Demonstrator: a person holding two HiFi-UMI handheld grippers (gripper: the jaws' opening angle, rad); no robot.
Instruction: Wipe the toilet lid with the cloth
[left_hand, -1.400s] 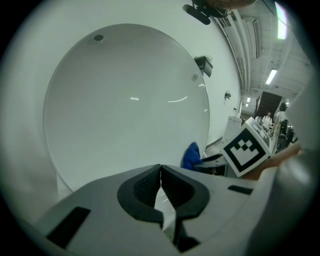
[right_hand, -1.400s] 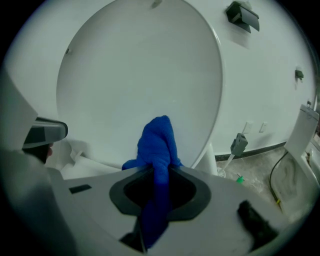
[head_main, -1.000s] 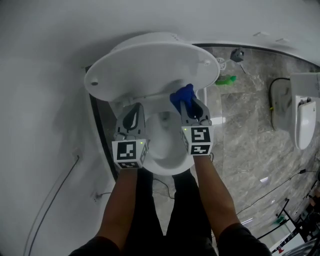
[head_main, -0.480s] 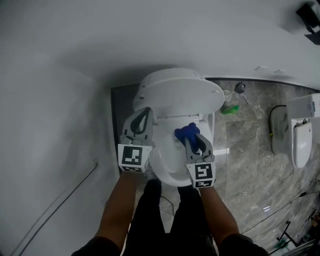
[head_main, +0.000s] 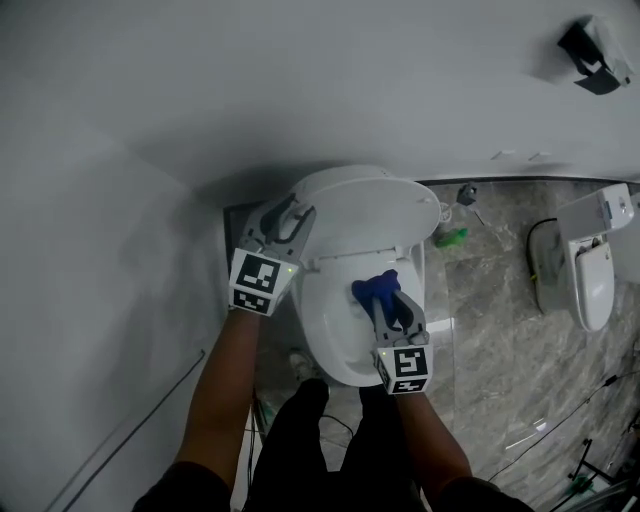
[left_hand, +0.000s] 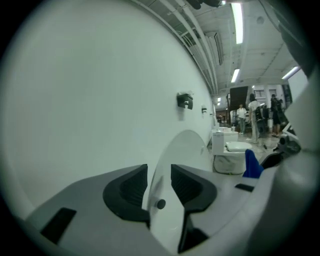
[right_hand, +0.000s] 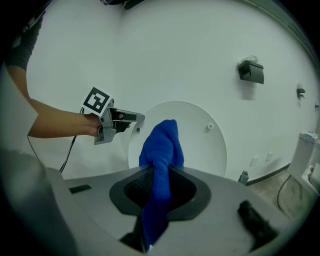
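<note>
The white toilet lid stands raised against the wall, above the open bowl. My left gripper is at the lid's left rim. In the left gripper view its jaws have just been opening, and the lid's edge passes between the pads with a small gap on each side. My right gripper hovers over the bowl, shut on a bunched blue cloth. In the right gripper view the cloth sticks up between the pads in front of the lid's inner face.
A second toilet stands at the right on the grey marble floor. A green object lies by the wall next to the toilet. A black fixture is mounted on the white wall. A cable runs along the left.
The lid has swung up toward the wall with my left gripper at its rim, and the left jaws have parted. My right gripper with the cloth has risen above the bowl.
</note>
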